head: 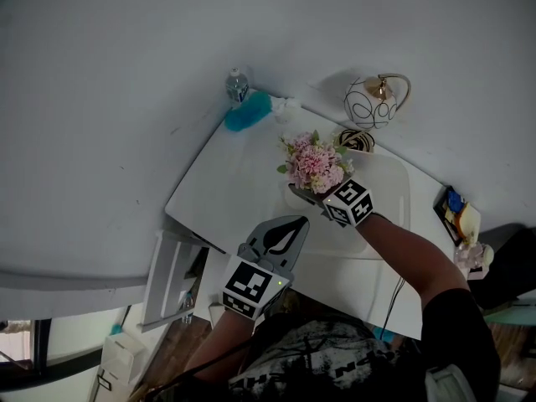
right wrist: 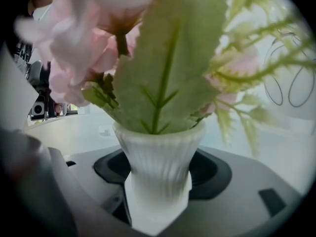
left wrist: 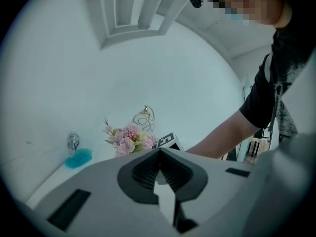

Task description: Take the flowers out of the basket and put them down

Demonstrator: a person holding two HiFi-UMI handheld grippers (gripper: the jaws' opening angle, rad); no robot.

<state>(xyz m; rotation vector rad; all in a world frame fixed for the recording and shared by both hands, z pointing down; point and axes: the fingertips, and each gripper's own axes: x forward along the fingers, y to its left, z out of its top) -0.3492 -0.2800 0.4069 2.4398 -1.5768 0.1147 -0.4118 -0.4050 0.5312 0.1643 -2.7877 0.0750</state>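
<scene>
The flowers are found outside the wire basket, which stands at about 1 o'clock from them near the far edge of the table. Nothing is seen inside it, and a small striped bowl is seen between the two.

The bunch is set in a small white ribbed vase, and that vase is grasped by the right gripper. The jaws are spread wide around it and the pads are laid against its sides below the rim. The vase is held upright, with blooms and leaves rising at 12 o'clock above the jaws. Whether its foot rests on the table or is carried just above it cannot be told, since it is hidden by the gripper and the blooms.

The left gripper is held at 7 o'clock from the right one, well apart from the flowers. Its jaws are clenched together at the tips and nothing is held between them.

The taking-out is judged to be done. The putting-down is judged to be what is left: the vase is to be stood level on a bare part of the table, and the grasp is then to be released without the leaves being caught
</scene>
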